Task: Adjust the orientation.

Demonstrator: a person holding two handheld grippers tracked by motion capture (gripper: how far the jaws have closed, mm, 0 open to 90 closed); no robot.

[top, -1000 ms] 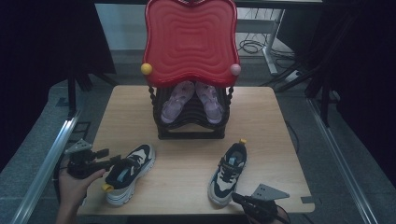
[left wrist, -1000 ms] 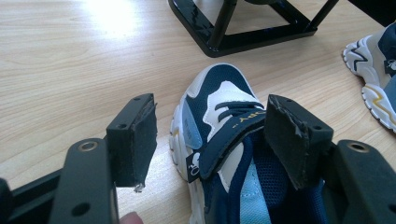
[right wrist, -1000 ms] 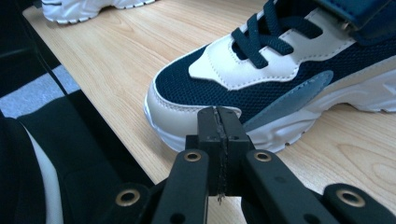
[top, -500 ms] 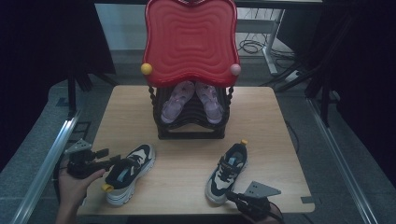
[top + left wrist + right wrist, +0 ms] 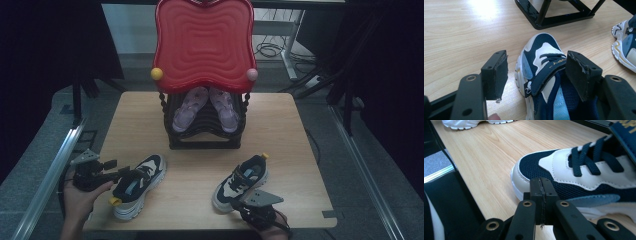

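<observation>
Two navy-and-white sneakers lie on the wooden table [image 5: 200,170]. My left gripper [image 5: 125,173] is at the left sneaker [image 5: 140,186]. In the left gripper view it [image 5: 536,72] stands open: one pad [image 5: 496,75] is outside the left sneaker [image 5: 541,57] and apart from it, while the other pad [image 5: 579,75] sits in the sneaker's opening. My right gripper [image 5: 239,206] is at the front edge by the toe of the right sneaker [image 5: 242,181]. Its jaws [image 5: 541,187] are shut with nothing in them, the tips right at the toe [image 5: 531,170].
A black rack [image 5: 205,142] at the table's back middle holds a pair of purple sandals [image 5: 205,105]. A large red wavy panel [image 5: 202,45] stands over it. A metal rail [image 5: 50,175] runs along the left side, with dark floor around the table.
My right gripper has moved left along the front edge, up to the right sneaker's toe. The left gripper and its sneaker have stayed put.
</observation>
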